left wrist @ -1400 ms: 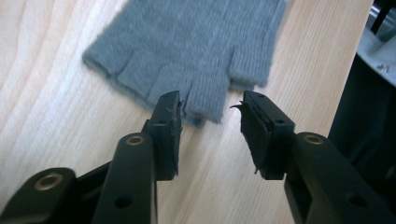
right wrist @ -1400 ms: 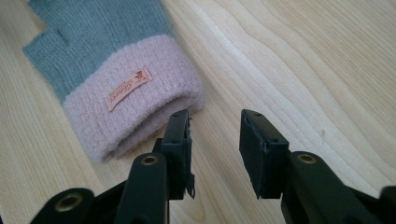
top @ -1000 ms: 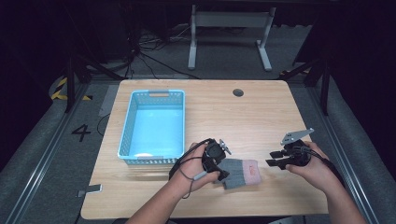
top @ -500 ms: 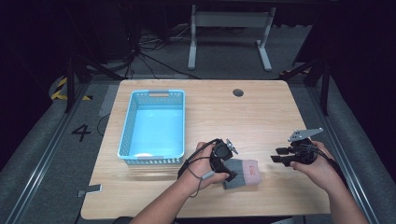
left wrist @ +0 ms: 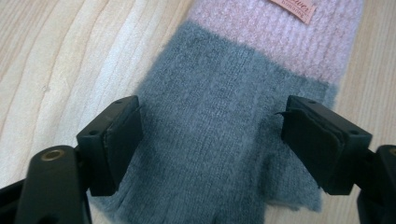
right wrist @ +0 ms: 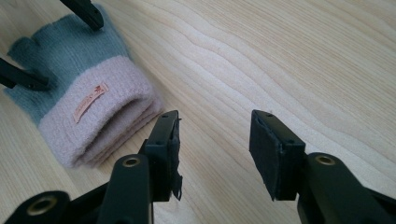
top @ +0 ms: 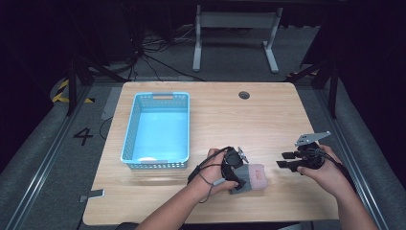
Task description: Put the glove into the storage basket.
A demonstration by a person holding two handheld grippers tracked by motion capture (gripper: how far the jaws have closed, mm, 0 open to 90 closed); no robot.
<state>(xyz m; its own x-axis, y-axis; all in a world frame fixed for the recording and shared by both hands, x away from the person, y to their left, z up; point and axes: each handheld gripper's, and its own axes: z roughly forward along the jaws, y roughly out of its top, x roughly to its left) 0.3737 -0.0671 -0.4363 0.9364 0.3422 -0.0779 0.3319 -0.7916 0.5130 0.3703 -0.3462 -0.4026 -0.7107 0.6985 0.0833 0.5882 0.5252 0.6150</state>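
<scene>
On the wooden table (top: pixel 268 120), near its front edge, lies a knitted glove (top: pixel 251 176) with a grey body and a pink cuff that carries a small tan label (left wrist: pixel 290 9). The left gripper (top: pixel 238 165) is over the grey part of it: in the left gripper view its 2 black jaws stand apart, 1 at each side of the grey knit, with the pink cuff beyond them, and whether they touch the fabric cannot be told. The right gripper (top: pixel 286 160) is held in the right hand (top: pixel 325 172) to the right of the glove, apart from it; in the right gripper view (right wrist: pixel 212 144) its 2 jaws are spread with bare wood between them, and the glove's open cuff (right wrist: pixel 100 123) sits just beyond the nearer jaw. A light blue basket (top: pixel 131 125) stands on the left half of the table, well apart from the glove
</scene>
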